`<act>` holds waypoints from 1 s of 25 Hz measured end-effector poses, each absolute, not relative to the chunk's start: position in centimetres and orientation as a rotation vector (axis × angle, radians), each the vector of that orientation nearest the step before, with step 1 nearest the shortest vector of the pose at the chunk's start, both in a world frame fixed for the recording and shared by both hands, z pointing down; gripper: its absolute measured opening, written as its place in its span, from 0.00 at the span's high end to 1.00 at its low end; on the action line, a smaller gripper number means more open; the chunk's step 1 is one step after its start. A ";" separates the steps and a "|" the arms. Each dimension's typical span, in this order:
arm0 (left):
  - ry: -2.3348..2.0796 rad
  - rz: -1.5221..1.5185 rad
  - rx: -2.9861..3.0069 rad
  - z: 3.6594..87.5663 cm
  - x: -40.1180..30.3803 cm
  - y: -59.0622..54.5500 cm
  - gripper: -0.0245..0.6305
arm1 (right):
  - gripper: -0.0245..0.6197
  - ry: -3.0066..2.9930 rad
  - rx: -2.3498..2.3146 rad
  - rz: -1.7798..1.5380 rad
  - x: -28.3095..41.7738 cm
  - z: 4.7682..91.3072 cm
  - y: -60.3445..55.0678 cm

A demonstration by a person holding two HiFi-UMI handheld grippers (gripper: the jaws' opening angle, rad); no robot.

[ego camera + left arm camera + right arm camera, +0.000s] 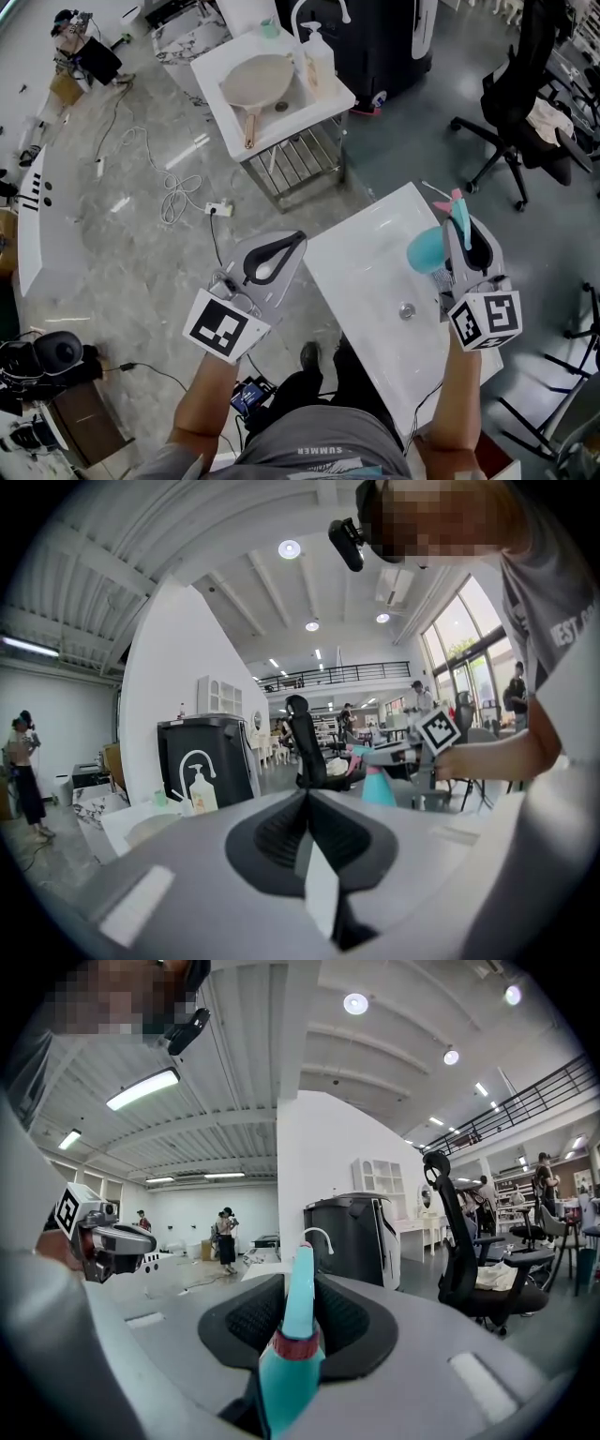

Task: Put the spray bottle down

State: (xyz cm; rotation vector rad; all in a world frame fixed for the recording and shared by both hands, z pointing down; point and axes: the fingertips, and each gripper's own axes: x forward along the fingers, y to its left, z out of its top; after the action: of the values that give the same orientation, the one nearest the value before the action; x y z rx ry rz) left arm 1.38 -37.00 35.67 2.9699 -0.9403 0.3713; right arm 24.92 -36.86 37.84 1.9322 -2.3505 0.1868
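Our left claw (306, 797) is pressed together, empty. Our right claw (302, 1283) pinches the bottle (427, 249) near its neck, above the bench (366, 272). We judge it light, stiff plastic, likely slippery; the neck is the sound hold.

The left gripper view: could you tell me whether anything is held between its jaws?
No, the left gripper has its jaws closed together, with nothing between them.

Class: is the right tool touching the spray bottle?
Touching. The right gripper view shows the spray bottle clamped between the jaws of the right tool.
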 end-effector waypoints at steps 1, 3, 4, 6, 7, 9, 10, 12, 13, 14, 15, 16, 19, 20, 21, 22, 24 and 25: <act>-0.945 0.376 2.964 35.9 1.3 -37.3 0.96 | 0.80 -2.355 1.925 0.175 24.9 38.1 -37.1; -0.957 0.387 2.954 36.5 1.2 -37.9 0.96 | 0.80 -2.365 1.912 0.150 24.8 38.5 -37.6; -0.963 0.391 2.957 36.7 1.2 -38.2 0.96 | 0.80 -2.369 1.904 0.140 24.7 38.7 -37.8; -0.971 0.393 2.974 37.2 1.3 -39.0 0.96 | 0.80 -2.371 1.889 0.126 24.6 39.1 -38.3; -0.973 0.396 2.975 37.5 1.3 -39.3 0.96 | 0.80 -2.372 1.882 0.121 24.5 39.4 -38.7; -0.976 0.407 2.962 38.3 1.5 -40.1 0.96 | 0.80 -2.375 1.873 0.113 24.6 40.0 -39.3; -0.978 0.409 2.962 38.6 1.7 -40.5 0.96 | 0.80 -2.377 1.871 0.111 24.7 40.4 -39.7; -0.979 0.405 2.974 39.1 2.1 -41.3 0.96 | 0.80 -2.380 1.868 0.115 24.8 41.0 -40.4; -0.978 0.409 2.968 39.4 2.2 -41.5 0.96 | 0.80 -2.380 1.868 0.118 24.9 41.2 -40.6; -0.976 0.415 2.958 39.8 2.3 -41.7 0.96 | 0.80 -2.380 1.867 0.122 24.9 41.6 -40.9; -0.974 0.425 2.944 40.2 2.5 -41.9 0.96 | 0.80 -2.381 1.865 0.124 24.9 41.9 -41.1; -0.972 0.434 2.932 40.7 2.6 -42.0 0.96 | 0.80 -2.383 1.863 0.125 25.0 42.2 -41.3; -0.973 0.437 2.930 41.8 3.2 -42.7 0.96 | 0.80 -2.391 1.856 0.119 25.1 43.2 -42.0; -0.974 0.436 2.932 42.1 3.3 -42.9 0.96 | 0.80 -2.395 1.855 0.118 25.2 43.5 -42.2; -0.975 0.436 2.929 42.4 3.5 -43.1 0.96 | 0.80 -2.399 1.854 0.118 25.2 43.8 -42.5; -0.977 0.436 2.929 42.7 3.6 -43.4 0.96 | 0.80 -2.402 1.854 0.119 25.3 44.0 -42.7; -0.981 0.425 2.946 43.2 3.9 -43.9 0.96 | 0.80 -2.405 1.855 0.119 25.4 44.5 -43.2; -0.982 0.420 2.946 43.4 4.0 -44.1 0.96 | 0.80 -2.407 1.855 0.119 25.5 44.8 -43.5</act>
State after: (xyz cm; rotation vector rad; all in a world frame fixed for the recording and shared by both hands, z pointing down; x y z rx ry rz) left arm 4.01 -44.14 43.44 2.9463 -0.9819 0.4203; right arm 25.47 -43.45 44.82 1.8549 -2.4072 0.1190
